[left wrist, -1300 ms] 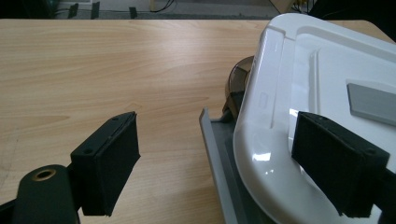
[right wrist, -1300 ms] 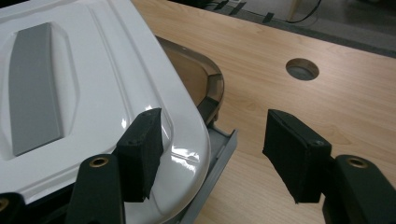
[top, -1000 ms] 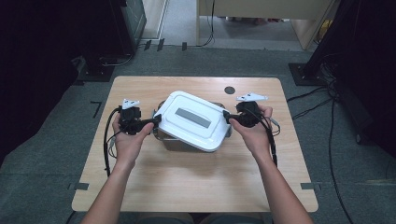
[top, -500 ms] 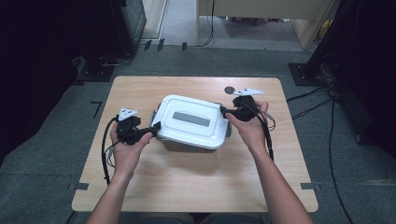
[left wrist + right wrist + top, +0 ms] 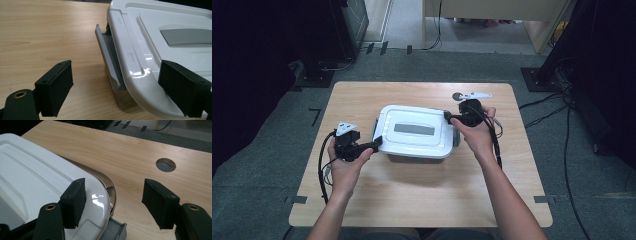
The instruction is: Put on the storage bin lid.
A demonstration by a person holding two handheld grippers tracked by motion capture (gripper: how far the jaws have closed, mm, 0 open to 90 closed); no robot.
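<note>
- Two grippers flank a white box (image 5: 416,132) that sits near the middle of the tabletop (image 5: 422,200), slightly toward the far edge.
- The box has a white lid (image 5: 155,47) with a grey rectangular inset (image 5: 414,129) on top, and a shiny metal-looking body (image 5: 110,187) shows under the lid's rim.
- A grey latch (image 5: 107,57) on the box's left end stands swung out from the lid; another grey latch (image 5: 115,230) shows at the right end, just below the right gripper's jaws.
- The left gripper (image 5: 374,145) is at the box's near-left corner, held by the left hand (image 5: 344,162). Its jaws are spread wide: in the left gripper view one jaw hangs over bare wood, the other lies over the lid's corner, and I cannot tell whether that one touches.
- The right gripper (image 5: 449,118) is at the box's far-right corner, held by the right hand (image 5: 477,135). Its jaws are also parted, one over the lid's rounded corner and one over bare wood; neither grips anything.
- A round cable hole (image 5: 165,165) lies in the tabletop near the far edge, beyond the right gripper.
- Cables (image 5: 324,165) trail from each gripper back along the forearms.
- Grey carpet (image 5: 257,165) surrounds the tabletop, with loose cables (image 5: 552,112) off its right edge.
</note>
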